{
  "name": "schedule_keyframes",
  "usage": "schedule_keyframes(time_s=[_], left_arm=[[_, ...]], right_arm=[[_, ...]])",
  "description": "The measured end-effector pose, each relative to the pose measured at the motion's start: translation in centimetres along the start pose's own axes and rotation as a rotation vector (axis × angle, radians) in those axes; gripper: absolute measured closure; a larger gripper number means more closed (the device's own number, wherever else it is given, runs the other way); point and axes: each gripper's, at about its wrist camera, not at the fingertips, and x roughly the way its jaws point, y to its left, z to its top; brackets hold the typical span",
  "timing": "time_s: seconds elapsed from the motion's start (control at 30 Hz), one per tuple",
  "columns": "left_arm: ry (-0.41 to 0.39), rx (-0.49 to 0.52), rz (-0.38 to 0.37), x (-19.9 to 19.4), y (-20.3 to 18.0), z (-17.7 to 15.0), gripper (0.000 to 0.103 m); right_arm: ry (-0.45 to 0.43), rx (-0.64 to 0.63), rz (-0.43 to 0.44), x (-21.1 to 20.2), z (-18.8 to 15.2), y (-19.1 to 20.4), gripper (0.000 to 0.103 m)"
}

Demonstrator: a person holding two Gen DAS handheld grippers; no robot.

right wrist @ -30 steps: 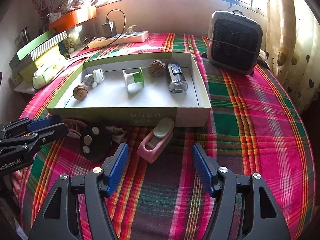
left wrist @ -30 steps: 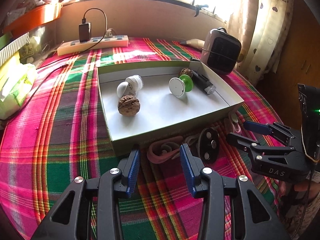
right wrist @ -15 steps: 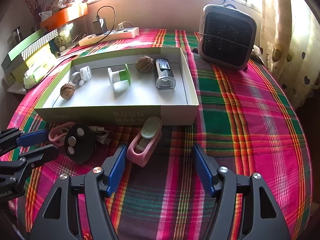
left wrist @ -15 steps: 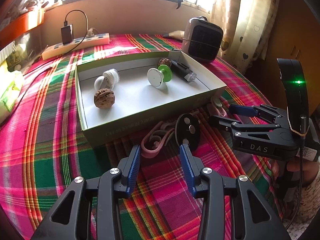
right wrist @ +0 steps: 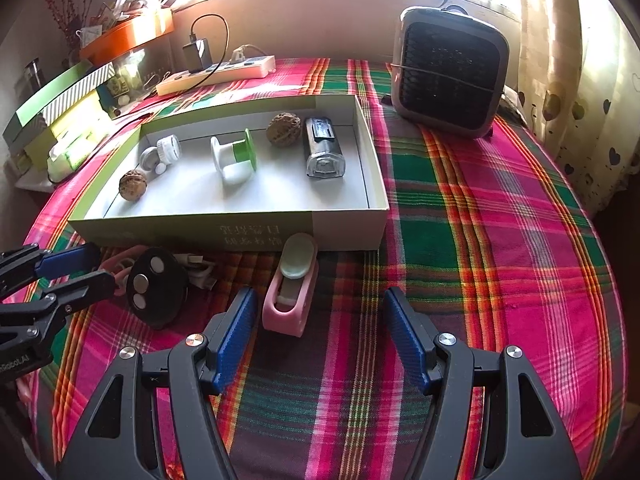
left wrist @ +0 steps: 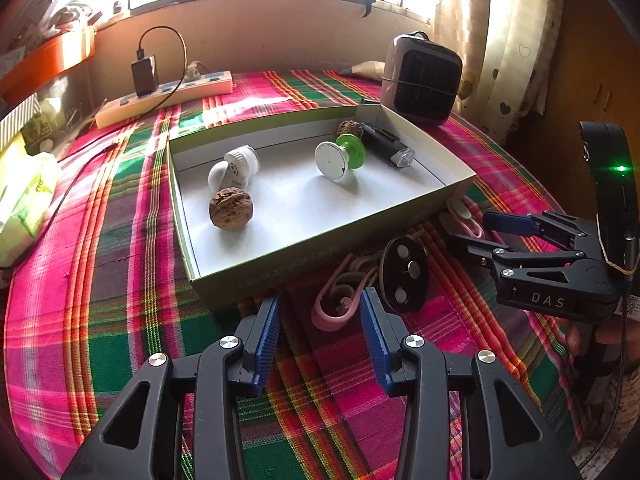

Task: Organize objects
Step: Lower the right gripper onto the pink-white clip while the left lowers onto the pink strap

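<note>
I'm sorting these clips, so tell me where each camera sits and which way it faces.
Left wrist: rides the left hand-held gripper, angled down at the box; own open fingers below, right hand-held gripper at right.
Right wrist: rides the right hand-held gripper, angled down at the pink case; own open fingers below, left hand-held gripper at left.
Shared: box, black disc, heater, power strip.

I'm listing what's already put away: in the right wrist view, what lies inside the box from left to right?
Inside the box, left to right: walnut → white bulb → green and white spool → second walnut → black and clear flashlight.
</note>
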Motion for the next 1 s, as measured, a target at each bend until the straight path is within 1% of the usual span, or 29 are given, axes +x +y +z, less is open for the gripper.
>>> schedule_keyframes(time_s=[0.27, 0.47, 0.57, 0.7, 0.83, 0.93, 1.0], left_arm=[[0.018, 0.053, 0.008, 0.8, -0.8, 0.3, 0.064], [0.033, 0.072, 0.008, 1.5, -1.2, 0.8, 0.064], [0.032, 0.090, 0.025, 1.6, -1.5, 0.8, 0.064], [0.028, 0.076, 0.021, 1.6, -1.4, 0.8, 0.064], [0.020, 0.074, 0.028, 1.6, -1.4, 0.7, 0.066], [0.018, 0.079, 0.036, 1.5, -1.5, 0.5, 0.069], [0.019, 0.078, 0.035, 1.4, -1.5, 0.5, 0.071]], right_arm=[[0.001, -0.017, -0.009, 0.4, 0.3, 0.2, 0.037], [0.002, -0.030, -0.012, 0.6, 0.5, 0.3, 0.037], [0.001, -0.032, -0.013, 0.7, 0.6, 0.2, 0.037], [-0.001, -0.036, -0.012, 0.7, 0.5, 0.2, 0.037], [-0.003, -0.033, -0.009, 0.7, 0.5, 0.1, 0.037], [-0.003, -0.037, -0.008, 0.7, 0.5, 0.1, 0.038], [-0.005, -0.034, -0.012, 0.6, 0.5, 0.0, 0.042]])
